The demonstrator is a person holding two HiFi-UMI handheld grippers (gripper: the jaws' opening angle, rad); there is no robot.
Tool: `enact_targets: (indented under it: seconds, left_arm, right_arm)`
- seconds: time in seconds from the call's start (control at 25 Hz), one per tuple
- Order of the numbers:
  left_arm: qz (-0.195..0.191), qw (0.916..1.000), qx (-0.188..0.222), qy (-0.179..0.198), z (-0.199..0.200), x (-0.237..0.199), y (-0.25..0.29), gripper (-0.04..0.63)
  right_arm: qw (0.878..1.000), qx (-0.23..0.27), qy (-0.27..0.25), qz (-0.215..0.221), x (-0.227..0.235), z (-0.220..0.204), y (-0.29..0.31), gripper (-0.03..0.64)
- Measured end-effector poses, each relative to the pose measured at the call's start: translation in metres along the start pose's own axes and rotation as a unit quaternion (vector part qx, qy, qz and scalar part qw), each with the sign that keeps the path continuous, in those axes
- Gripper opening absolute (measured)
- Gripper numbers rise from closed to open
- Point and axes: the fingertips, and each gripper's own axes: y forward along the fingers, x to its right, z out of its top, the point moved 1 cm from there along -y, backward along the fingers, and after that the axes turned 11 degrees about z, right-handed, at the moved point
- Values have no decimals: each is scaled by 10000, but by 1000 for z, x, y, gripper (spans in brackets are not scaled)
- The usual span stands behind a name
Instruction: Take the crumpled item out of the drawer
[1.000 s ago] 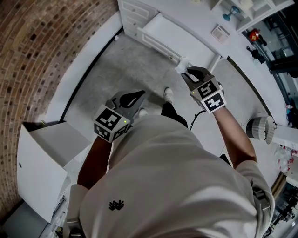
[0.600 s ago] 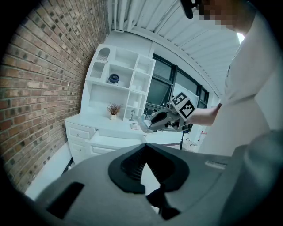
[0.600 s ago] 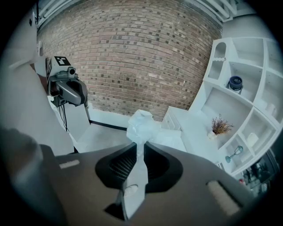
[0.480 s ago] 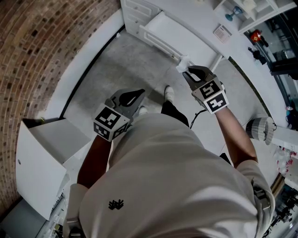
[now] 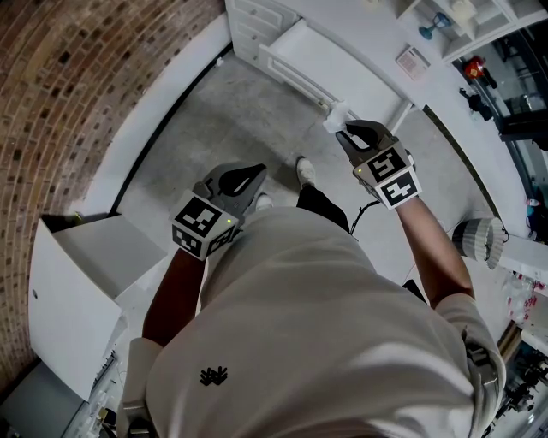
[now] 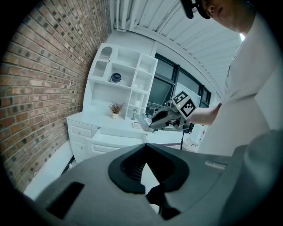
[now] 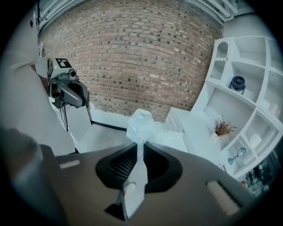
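Observation:
The crumpled item, a white wad of paper or plastic, is pinched in my right gripper in the air, over the front rail of the open white drawer. In the right gripper view the crumpled item bulges out beyond the jaws, which are shut on its lower part. My left gripper hangs at waist height over the grey floor, shut and empty. The left gripper view shows its tips meeting, and beyond them the right gripper with the crumpled item.
The drawer belongs to a white dresser against the white wall, with a shelf unit above it. A brick wall runs along the left. A white box-like cabinet stands at the lower left. Grey floor lies between.
Hardly anything differs. My right gripper stays by the drawer front with the crumpled item, and the person's foot has shifted slightly on the floor.

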Motion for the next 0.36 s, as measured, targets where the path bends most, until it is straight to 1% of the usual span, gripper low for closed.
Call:
enact_targets:
  seconds: [0.36]
  left_arm:
    - [62,10000,1,-1,4,-8,12,6]
  right_arm:
    - [10000,42,-24,-6,17,1,5,52]
